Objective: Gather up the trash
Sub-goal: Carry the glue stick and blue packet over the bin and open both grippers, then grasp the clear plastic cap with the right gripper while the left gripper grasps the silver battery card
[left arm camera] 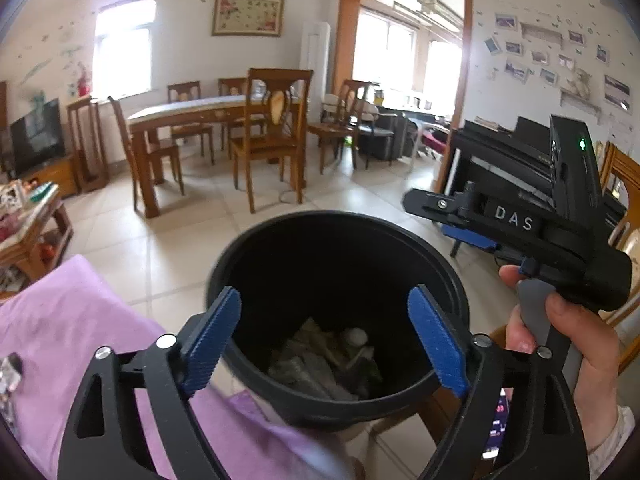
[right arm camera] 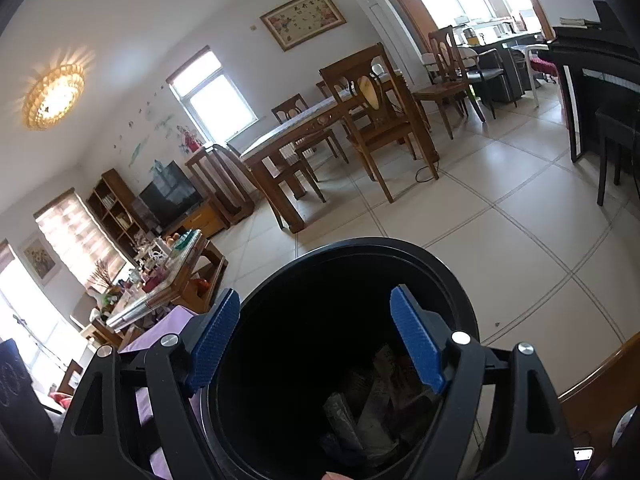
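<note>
Both grippers are hovering over the bin; left gripper and right gripper jaws are standing apart, empty; trash is lying directly below.

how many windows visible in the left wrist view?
2. One window on the far wall, left of the framed picture; another window seen through the wood-framed doorway on the right. More may be hidden beyond it.

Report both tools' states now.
Left tool: open, empty, over the round black plastic bin.
Right tool: open, empty, over it too.
</note>
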A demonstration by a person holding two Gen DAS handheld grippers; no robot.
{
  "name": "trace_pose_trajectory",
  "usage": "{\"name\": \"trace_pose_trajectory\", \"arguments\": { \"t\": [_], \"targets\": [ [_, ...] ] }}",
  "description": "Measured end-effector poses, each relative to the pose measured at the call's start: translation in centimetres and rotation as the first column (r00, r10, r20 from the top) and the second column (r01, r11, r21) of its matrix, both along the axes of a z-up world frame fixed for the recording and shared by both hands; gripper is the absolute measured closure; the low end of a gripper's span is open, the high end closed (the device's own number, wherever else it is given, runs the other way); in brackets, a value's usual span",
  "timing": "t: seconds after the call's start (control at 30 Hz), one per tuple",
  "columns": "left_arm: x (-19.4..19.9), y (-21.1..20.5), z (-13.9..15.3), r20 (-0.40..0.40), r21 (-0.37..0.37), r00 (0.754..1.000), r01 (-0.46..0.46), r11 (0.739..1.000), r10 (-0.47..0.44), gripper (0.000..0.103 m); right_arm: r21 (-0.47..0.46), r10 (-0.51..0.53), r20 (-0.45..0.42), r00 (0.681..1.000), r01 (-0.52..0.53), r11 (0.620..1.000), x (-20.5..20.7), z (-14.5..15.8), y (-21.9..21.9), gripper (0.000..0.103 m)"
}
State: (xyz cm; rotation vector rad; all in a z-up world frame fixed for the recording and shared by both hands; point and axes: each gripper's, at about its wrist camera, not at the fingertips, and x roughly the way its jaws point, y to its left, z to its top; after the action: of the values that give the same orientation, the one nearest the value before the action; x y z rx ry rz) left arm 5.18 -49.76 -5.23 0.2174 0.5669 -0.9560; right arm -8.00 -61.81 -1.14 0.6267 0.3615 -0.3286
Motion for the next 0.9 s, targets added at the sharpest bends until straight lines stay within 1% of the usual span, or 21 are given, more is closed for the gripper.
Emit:
{"name": "trace_pose_trajectory", "arguments": {
  "t": [0.1, 0.17, 0.27, 0.3, 0.33, 0.4, 0.43, 0.5, 0.53, 0.57, 0.6, 0.63, 0.67, 0.73, 0.8, 0.83, 0.9],
  "targets": [
    [1.1, 2.5, 0.6, -0.018, -0.007, 0.999, -0.038, 0.999, 0.038, 0.017, -0.017, 0.013, -0.003, 1.000, -0.013, 1.000, 0.3, 0.3, 0.8, 0.024],
    [2.2, 5.2, 1.0, -0.031, -0.015, 0.996, -0.083, 0.996, 0.083, 0.017, -0.031, 0.026, -0.008, 1.000, -0.026, 0.999, 0.7, 0.5, 1.5, 0.019],
    [4.1, 10.1, 1.2, -0.045, -0.004, 0.983, -0.177, 0.984, 0.176, 0.017, -0.060, 0.073, -0.023, 0.997, -0.074, 0.995, 1.7, 0.8, 3.6, 0.019],
    [4.9, 12.0, 1.2, -0.053, 0.004, 0.976, -0.211, 0.977, 0.211, 0.017, -0.067, 0.089, -0.027, 0.996, -0.091, 0.994, 1.9, 0.9, 4.0, 0.019],
    [6.1, 14.9, 1.1, -0.062, 0.022, 0.963, -0.261, 0.965, 0.262, 0.017, -0.076, 0.118, -0.035, 0.992, -0.120, 0.990, 2.4, 0.9, 5.0, 0.019],
    [7.8, 18.5, 0.9, -0.067, 0.059, 0.943, -0.322, 0.945, 0.326, 0.017, -0.091, 0.172, -0.053, 0.984, -0.177, 0.980, 3.4, 1.0, 7.0, 0.019],
    [9.2, 21.5, 0.4, -0.069, 0.102, 0.921, -0.375, 0.921, 0.383, 0.017, -0.098, 0.202, -0.066, 0.977, -0.207, 0.973, 4.0, 1.0, 8.1, 0.019],
    [11.1, 24.9, -0.2, -0.081, 0.158, 0.892, -0.430, 0.889, 0.445, 0.017, -0.108, 0.283, -0.099, 0.954, -0.293, 0.950, 5.4, 0.7, 10.9, 0.019],
    [12.6, 27.2, -0.7, -0.091, 0.204, 0.868, -0.464, 0.862, 0.489, 0.017, -0.109, 0.315, -0.112, 0.942, -0.327, 0.939, 5.9, 0.5, 12.1, 0.019],
    [13.8, 28.7, -1.3, -0.099, 0.243, 0.853, -0.479, 0.843, 0.513, 0.017, -0.109, 0.345, -0.124, 0.931, -0.358, 0.927, 6.3, 0.3, 13.0, 0.018],
    [15.2, 30.3, -2.1, -0.115, 0.295, 0.836, -0.487, 0.822, 0.536, 0.017, -0.106, 0.388, -0.141, 0.911, -0.404, 0.909, 7.2, 0.0, 14.4, 0.018],
    [16.0, 31.0, -2.7, -0.128, 0.324, 0.831, -0.480, 0.815, 0.541, 0.017, -0.100, 0.422, -0.157, 0.893, -0.440, 0.892, 8.0, -0.2, 15.7, 0.016],
    [17.0, 31.9, -3.3, -0.150, 0.349, 0.832, -0.461, 0.816, 0.534, 0.017, -0.095, 0.450, -0.173, 0.876, -0.469, 0.878, 8.9, -0.2, 16.8, 0.016],
    [18.1, 32.4, -4.1, -0.183, 0.372, 0.843, -0.417, 0.829, 0.506, 0.017, -0.084, 0.517, -0.213, 0.829, -0.543, 0.836, 11.2, -0.3, 19.5, 0.016],
    [19.1, 32.4, -4.7, -0.187, 0.412, 0.851, -0.385, 0.826, 0.490, 0.017, -0.094, 0.561, -0.239, 0.793, -0.594, 0.799, 13.2, 0.2, 21.9, 0.016],
    [19.7, 32.2, -4.9, -0.182, 0.422, 0.858, -0.372, 0.827, 0.480, 0.014, -0.098, 0.575, -0.252, 0.779, -0.611, 0.785, 13.9, 0.3, 22.9, 0.016],
    [20.7, 32.5, -5.2, -0.184, 0.411, 0.858, -0.375, 0.831, 0.479, 0.013, -0.107, 0.609, -0.281, 0.741, -0.655, 0.748, 15.8, 0.6, 25.0, 0.016]
  ]
}}
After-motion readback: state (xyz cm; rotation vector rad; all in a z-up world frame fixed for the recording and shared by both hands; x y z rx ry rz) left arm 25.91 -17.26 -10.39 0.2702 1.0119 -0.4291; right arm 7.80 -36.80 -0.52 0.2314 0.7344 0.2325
